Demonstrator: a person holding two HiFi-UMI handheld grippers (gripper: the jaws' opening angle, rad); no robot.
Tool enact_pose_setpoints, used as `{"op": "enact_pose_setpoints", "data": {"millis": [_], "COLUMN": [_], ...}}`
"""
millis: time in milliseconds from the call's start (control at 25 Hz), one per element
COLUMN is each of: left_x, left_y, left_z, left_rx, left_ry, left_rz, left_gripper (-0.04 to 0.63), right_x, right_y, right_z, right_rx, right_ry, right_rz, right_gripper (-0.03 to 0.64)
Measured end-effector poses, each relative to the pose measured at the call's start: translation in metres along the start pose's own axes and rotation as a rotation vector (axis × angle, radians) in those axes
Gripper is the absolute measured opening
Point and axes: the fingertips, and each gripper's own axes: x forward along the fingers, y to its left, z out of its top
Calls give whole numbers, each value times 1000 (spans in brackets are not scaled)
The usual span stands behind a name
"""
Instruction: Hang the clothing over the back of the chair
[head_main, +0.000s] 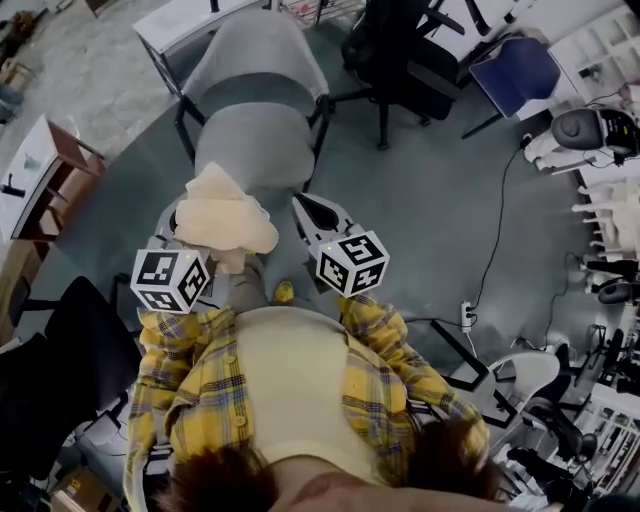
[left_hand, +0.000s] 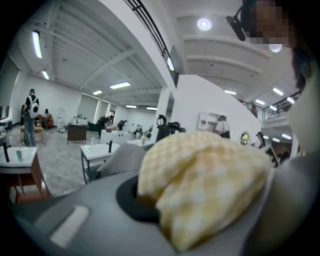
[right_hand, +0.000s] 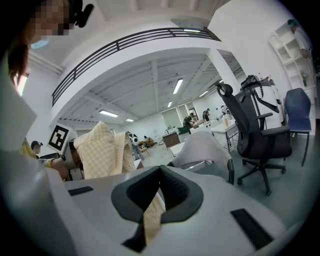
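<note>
A cream checked piece of clothing (head_main: 222, 215) is bunched in front of me, just short of a grey chair (head_main: 255, 100). My left gripper (head_main: 200, 240) is shut on the clothing, and the folded cloth (left_hand: 210, 180) covers its jaws in the left gripper view. My right gripper (head_main: 312, 215) is level with it, a little to the right. In the right gripper view a narrow strip of the same cloth (right_hand: 150, 220) is pinched between the shut jaws, and the rest of it hangs at the left (right_hand: 102, 150). The grey chair (right_hand: 205, 147) stands just ahead.
A black office chair (head_main: 410, 50) and a blue chair (head_main: 515, 70) stand at the back right. A white table (head_main: 190, 20) is behind the grey chair and a small wooden table (head_main: 50, 170) at the left. A cable and power strip (head_main: 465, 315) lie on the floor.
</note>
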Motion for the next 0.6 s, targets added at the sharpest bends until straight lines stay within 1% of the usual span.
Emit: {"op": "enact_pose_setpoints", "data": {"millis": [240, 440, 600], "left_x": [35, 65, 88], "left_y": [3, 26, 48], "left_z": [22, 43, 62], "left_rx": [15, -4, -29], "left_ry": [-18, -29, -39], "left_rz": [-86, -131, -153], "left_gripper": [28, 28, 28], "right_x": [26, 63, 91], "right_y": [-22, -34, -43], "right_z": [20, 44, 64], "right_rx": [-5, -25, -19], "right_ry": [-7, -4, -14], "right_rz": [-37, -40, -49], "right_gripper": [14, 14, 14]}}
